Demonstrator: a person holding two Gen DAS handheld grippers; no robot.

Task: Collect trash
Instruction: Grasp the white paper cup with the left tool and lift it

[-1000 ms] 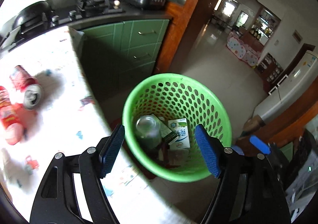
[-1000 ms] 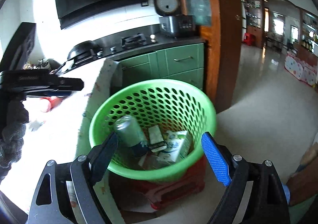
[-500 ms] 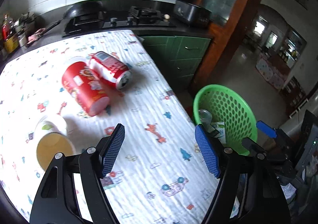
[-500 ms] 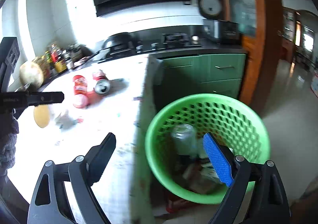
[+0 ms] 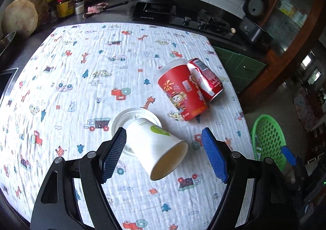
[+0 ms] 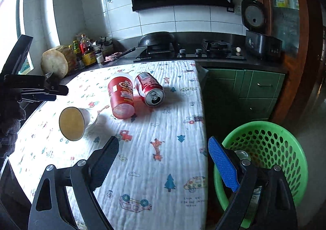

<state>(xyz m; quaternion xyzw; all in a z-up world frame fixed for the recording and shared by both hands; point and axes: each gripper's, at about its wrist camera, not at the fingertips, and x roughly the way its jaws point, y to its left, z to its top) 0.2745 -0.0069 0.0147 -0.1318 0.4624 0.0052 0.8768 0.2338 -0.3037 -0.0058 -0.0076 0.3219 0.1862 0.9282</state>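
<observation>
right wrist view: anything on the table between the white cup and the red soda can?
Yes. The red paper cup lies on its side between the tipped white cup and the red soda can, beside the can. The left wrist view shows the same order.

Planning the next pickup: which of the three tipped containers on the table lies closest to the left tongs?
The white paper cup, lying between the open left tongs; the red cup and soda can lie farther off.

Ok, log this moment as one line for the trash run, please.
left gripper: open, over tipped white paper cup | right gripper: open, empty | red paper cup, red soda can: on tablecloth | green plastic basket: holds trash
</observation>
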